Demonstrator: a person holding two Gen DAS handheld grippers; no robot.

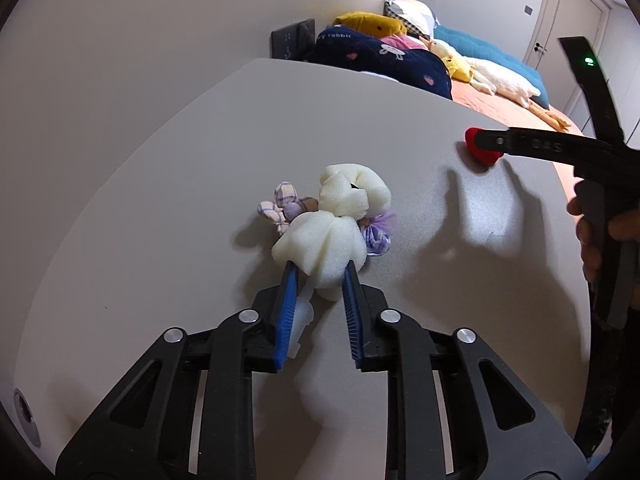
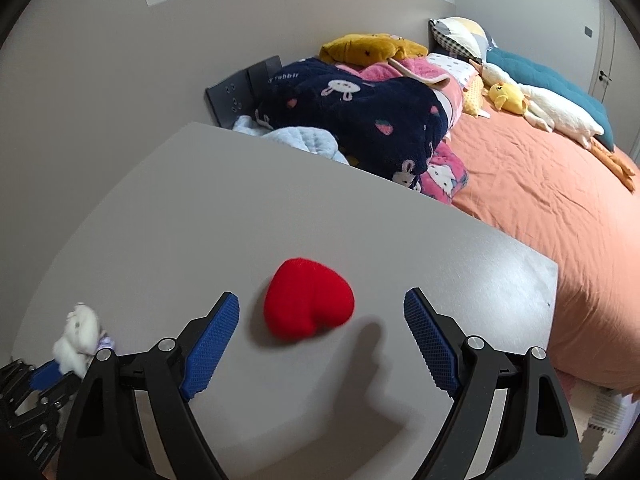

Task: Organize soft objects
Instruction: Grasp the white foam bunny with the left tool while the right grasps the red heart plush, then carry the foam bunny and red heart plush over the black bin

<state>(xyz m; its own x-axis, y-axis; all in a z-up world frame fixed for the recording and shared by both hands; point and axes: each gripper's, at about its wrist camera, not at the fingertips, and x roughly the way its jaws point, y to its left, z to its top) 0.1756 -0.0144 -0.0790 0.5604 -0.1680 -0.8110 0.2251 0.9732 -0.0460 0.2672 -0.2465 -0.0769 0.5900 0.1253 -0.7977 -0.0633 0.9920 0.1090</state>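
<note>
Pinching the cream foam toy [image 1: 320,240] between its blue pads, the left gripper [image 1: 320,276] holds it on the grey table [image 1: 160,200], while the right gripper [image 2: 322,312] hangs spread wide, the red plush heart [image 2: 308,304] lying just ahead between its fingertips.

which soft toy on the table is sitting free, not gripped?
The red plush heart: it lies loose on the table between the right gripper's open fingers. The cream foam piece is pinched by the left gripper.
</note>
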